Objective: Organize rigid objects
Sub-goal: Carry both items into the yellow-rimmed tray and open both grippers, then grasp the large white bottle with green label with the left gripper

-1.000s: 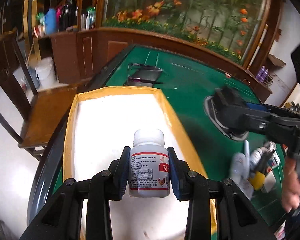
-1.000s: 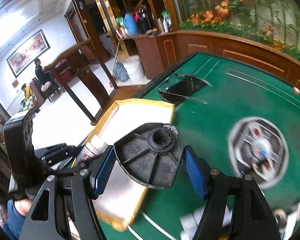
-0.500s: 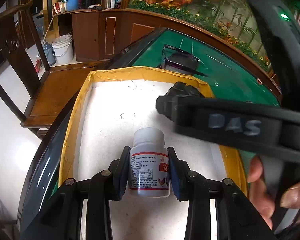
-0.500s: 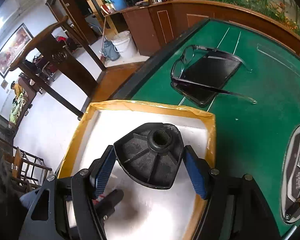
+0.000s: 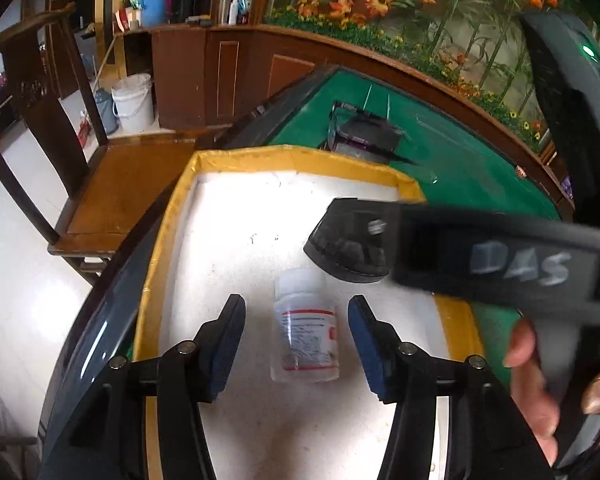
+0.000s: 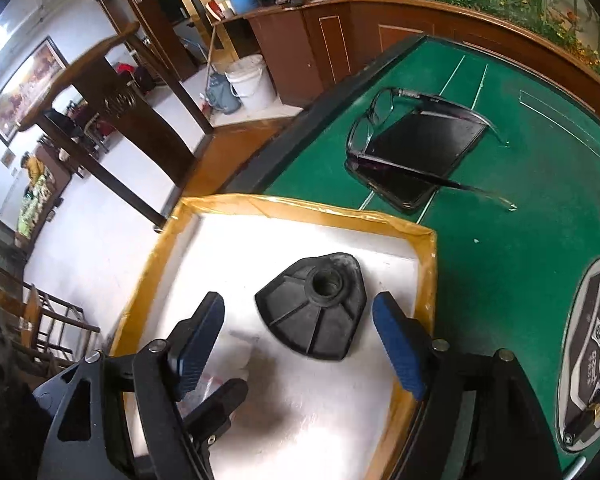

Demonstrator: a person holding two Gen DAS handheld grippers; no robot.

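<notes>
— Visibility first: what can't you make out?

— From the left wrist camera, the right gripper's body crosses the frame as a dark blurred bar, covering the near right corner of the tray [image 5: 300, 158] and part of the black ribbed base [image 5: 350, 254]. The person's hand [image 5: 540, 384] on that gripper is cut off at the frame edge. The white bottle [image 5: 306, 330] is blurred; I see a red-bordered label but cannot read it. From the right wrist camera, the bottle is almost wholly hidden behind that gripper's left finger; only a pale smear shows.

— Fingers?

— Left gripper [image 5: 296, 344]: wide open, holding nothing. The bottle lies between the blue pads with a clear gap on both sides, cap pointing away from me, on the tray's white floor. Right gripper [image 6: 300, 332]: also spread wide, empty. The black base sits between and a little beyond its pads [image 6: 398, 350], touching neither, hub hole facing up, flat on the tray floor near the far right corner.

— Bottle and base, how close?

— In the left view the base overlaps the bottle's cap end; I cannot tell whether they touch.

— Surroundings?

— Tray has a yellow-taped rim and rests on the green table [image 6: 520, 240] at its dark edge. Beyond the tray, a pair of glasses [image 6: 384, 120] lies over a black phone [image 6: 420, 152]. To the right, an oval control panel [image 6: 596, 344] is set in the felt, partly cut off. Off the table: a wooden chair [image 5: 112, 184], a white bucket [image 5: 134, 100], a counter with flasks.
</notes>
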